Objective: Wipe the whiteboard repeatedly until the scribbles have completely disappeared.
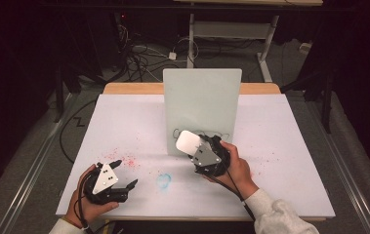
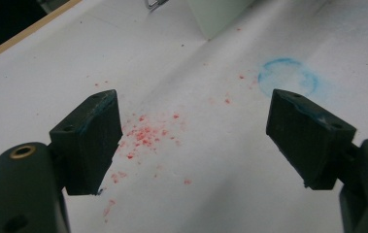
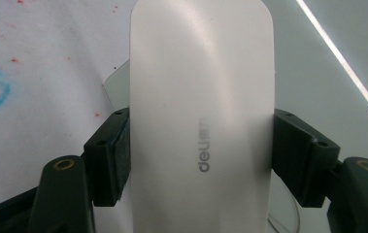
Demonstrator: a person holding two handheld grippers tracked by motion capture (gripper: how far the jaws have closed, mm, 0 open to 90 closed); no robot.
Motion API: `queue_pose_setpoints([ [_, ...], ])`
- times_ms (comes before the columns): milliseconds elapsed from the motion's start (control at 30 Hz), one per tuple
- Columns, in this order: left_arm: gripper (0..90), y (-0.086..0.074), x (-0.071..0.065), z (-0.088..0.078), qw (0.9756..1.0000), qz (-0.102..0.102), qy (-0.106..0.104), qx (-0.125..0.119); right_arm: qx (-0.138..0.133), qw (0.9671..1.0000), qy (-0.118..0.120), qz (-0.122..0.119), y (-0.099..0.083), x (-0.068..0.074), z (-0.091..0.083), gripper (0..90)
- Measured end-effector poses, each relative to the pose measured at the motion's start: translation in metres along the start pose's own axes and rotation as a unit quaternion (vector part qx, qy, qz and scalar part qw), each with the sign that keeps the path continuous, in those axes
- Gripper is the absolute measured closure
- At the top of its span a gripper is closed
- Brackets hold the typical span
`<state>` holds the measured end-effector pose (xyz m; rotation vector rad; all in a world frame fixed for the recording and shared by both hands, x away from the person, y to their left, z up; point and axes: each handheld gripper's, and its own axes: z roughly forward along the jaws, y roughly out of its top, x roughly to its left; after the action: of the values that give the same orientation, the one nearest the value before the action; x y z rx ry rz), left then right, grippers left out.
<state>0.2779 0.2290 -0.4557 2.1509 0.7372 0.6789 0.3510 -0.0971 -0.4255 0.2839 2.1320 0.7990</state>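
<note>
Nearest us, the left claw (image 1: 124, 174) rests wide open and empty on the worktop (image 1: 124, 126). The right claw (image 3: 201, 145) clamps 1 white eraser (image 3: 201, 97) beside the upright board (image 1: 202, 107).

I read one word, "deli", in grey letters on the white eraser (image 3: 201, 116). Saw no other words or nos. anywhere.

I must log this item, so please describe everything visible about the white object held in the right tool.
The white eraser is a flat, smooth, matte oblong with rounded corners and grey "deli" lettering on its face. The right tool clamps its two long sides. It is held near the foot of the upright whiteboard; whether it touches the board cannot be told.
</note>
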Motion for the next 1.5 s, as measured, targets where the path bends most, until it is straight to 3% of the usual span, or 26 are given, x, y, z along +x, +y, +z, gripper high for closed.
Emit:
queue_pose_setpoints([
  [67, 19.7, 0.000, 0.000, 0.000, 1.0000, -0.001, 0.001, -0.002, 0.001, 1.0000, -0.006, 0.001, 0.003, 0.002, 0.004, 31.1],
  [367, 19.7, -0.001, -0.001, 0.001, 1.0000, 0.003, -0.003, 0.004, 0.017, 0.9988, -0.026, -0.039, 0.016, 0.015, 0.026, 31.1],
  [700, 19.7, -0.001, 0.000, 0.000, 1.0000, 0.002, -0.003, 0.002, 0.030, 0.9940, -0.057, -0.088, 0.022, 0.033, 0.048, 31.1],
  [867, 19.7, -0.001, -0.001, -0.001, 1.0000, 0.002, -0.002, 0.003, 0.032, 0.9933, -0.068, -0.088, 0.021, 0.036, 0.048, 31.1],
  [1500, 19.8, -0.001, 0.000, -0.001, 1.0000, 0.001, -0.001, 0.002, 0.033, 0.9927, -0.074, -0.090, 0.016, 0.039, 0.048, 31.1],
])
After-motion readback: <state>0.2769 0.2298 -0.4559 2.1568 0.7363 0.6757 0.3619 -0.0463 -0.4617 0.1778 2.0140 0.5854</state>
